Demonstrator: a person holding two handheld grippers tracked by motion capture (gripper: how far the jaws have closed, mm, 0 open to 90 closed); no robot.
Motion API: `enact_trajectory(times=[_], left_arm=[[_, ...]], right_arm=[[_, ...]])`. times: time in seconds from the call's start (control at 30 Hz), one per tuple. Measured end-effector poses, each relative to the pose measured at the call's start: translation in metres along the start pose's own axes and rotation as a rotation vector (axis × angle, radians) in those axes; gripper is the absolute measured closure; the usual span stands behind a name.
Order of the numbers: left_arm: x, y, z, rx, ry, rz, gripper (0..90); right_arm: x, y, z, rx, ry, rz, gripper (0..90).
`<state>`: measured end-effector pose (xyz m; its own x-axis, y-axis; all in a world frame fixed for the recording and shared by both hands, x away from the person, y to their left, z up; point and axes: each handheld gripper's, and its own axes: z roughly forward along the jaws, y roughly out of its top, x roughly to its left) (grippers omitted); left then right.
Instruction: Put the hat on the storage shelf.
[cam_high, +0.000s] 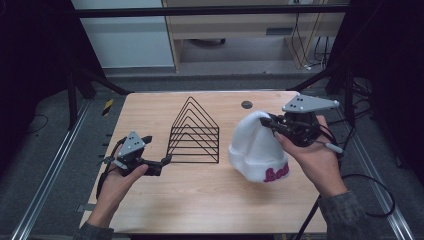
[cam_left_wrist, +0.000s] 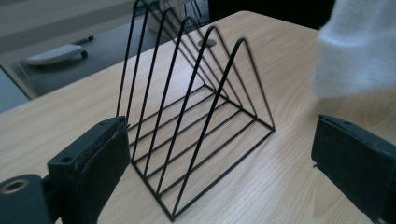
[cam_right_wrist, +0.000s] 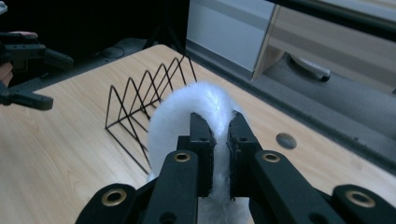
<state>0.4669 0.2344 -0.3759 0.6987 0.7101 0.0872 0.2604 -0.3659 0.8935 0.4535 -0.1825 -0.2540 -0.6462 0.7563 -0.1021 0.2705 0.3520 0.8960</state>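
Hat (cam_high: 257, 145) of white knit stands near the desk's (cam_high: 200, 200) right edge, its crown pinched tight by the right gripper (cam_high: 272, 122). Just left, mid-desk, stands the wire rack (cam_high: 194, 132); the left gripper (cam_high: 165, 159) hovers beside it, jaws wide and empty. Lifting looks underway; next probably needs carrying it over the rack.

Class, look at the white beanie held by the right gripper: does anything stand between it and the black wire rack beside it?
Nothing visible: bare table separates the white beanie from the wire rack; the right gripper pinches its top.
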Motion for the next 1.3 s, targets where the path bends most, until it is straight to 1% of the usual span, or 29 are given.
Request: enact_trajectory(times=[0.07,0.1,0.13,0.23,0.27,0.3,0.33,0.37,0.43,0.47,0.53,0.57,0.6,0.63,0.73,0.77,0.8,0.83,0.97,1.0,1.03,1.1,1.13,1.2,1.23,1.27,1.3], left_arm=[[-0.002,0.011,-0.001,0.010,0.000,0.030,3.9],[-0.002,0.011,-0.001,0.010,0.000,0.030,4.0],[-0.003,0.022,-0.001,0.019,-0.006,0.041,4.1],[-0.003,0.037,0.000,0.020,-0.024,0.056,5.0],[-0.003,0.037,0.000,0.020,-0.024,0.056,5.0],[-0.001,0.044,0.002,0.022,-0.035,0.066,5.1],[-0.001,0.044,0.002,0.022,-0.035,0.066,5.1],[0.003,0.050,0.005,0.021,-0.044,0.068,5.2],[0.007,0.055,0.006,0.021,-0.050,0.063,6.1],[0.009,0.058,0.007,0.015,-0.050,0.052,6.6],[0.012,0.062,0.006,-0.005,-0.049,0.036,8.9],[0.012,0.062,0.006,-0.005,-0.049,0.036,9.9],[0.013,0.063,0.005,-0.011,-0.052,0.037,9.9],[0.016,0.067,0.006,-0.017,-0.054,0.033,10.7],[0.023,0.072,0.009,-0.020,-0.055,0.031,13.1],[0.023,0.072,0.009,-0.020,-0.055,0.031,13.9],[0.025,0.073,0.010,-0.026,-0.059,0.019,15.7],[0.028,0.074,0.011,-0.046,-0.076,-0.004,16.9],[0.031,0.075,0.012,-0.051,-0.074,-0.004,19.2],[0.033,0.076,0.013,-0.055,-0.080,-0.012,19.7],[0.033,0.076,0.013,-0.055,-0.080,-0.012,20.9],[0.034,0.078,0.017,-0.051,-0.103,-0.011,22.5],[0.036,0.084,0.022,-0.033,-0.130,0.003,23.2],[0.034,0.092,0.025,-0.033,-0.122,0.031,23.2],[0.032,0.095,0.026,-0.034,-0.128,0.038,23.2],[0.032,0.095,0.026,-0.034,-0.128,0.038,23.0],[0.029,0.101,0.029,-0.034,-0.132,0.056,23.0]], right_arm=[[0.001,0.012,0.000,-0.011,-0.002,-0.014,83.7],[0.001,0.018,0.001,-0.023,0.002,-0.011,83.7],[0.001,0.024,0.002,-0.033,0.006,-0.011,83.7],[0.003,0.043,0.005,-0.055,0.001,-0.030,83.6],[0.003,0.043,0.005,-0.055,0.001,-0.030,83.6],[0.004,0.055,0.007,-0.072,0.000,-0.043,83.6],[0.004,0.055,0.007,-0.072,0.000,-0.043,83.6],[0.005,0.065,0.010,-0.087,-0.004,-0.053,83.6],[0.005,0.074,0.013,-0.100,-0.007,-0.059,83.6],[0.005,0.079,0.015,-0.103,-0.013,-0.061,83.6],[0.003,0.088,0.017,-0.127,-0.018,-0.049,83.6],[0.003,0.092,0.018,-0.139,-0.019,-0.042,83.6],[0.003,0.092,0.018,-0.139,-0.019,-0.042,83.6],[0.002,0.101,0.020,-0.160,-0.015,-0.033,83.6],[0.004,0.113,0.025,-0.181,-0.019,-0.040,83.7],[0.004,0.113,0.025,-0.181,-0.019,-0.040,83.7],[0.004,0.117,0.029,-0.185,-0.022,-0.042,83.7],[0.005,0.120,0.031,-0.187,-0.019,-0.044,83.7],[0.007,0.126,0.039,-0.194,-0.013,-0.052,83.7],[0.008,0.127,0.041,-0.194,-0.008,-0.052,83.7],[0.008,0.127,0.041,-0.194,-0.008,-0.052,83.7],[0.010,0.130,0.046,-0.193,-0.001,-0.051,83.6],[0.012,0.132,0.050,-0.192,0.008,-0.049,83.7],[0.016,0.135,0.054,-0.199,0.017,-0.050,83.7],[0.018,0.137,0.055,-0.207,0.022,-0.047,83.7],[0.020,0.139,0.056,-0.214,0.029,-0.049,83.7],[0.022,0.141,0.058,-0.216,0.033,-0.052,83.7]])
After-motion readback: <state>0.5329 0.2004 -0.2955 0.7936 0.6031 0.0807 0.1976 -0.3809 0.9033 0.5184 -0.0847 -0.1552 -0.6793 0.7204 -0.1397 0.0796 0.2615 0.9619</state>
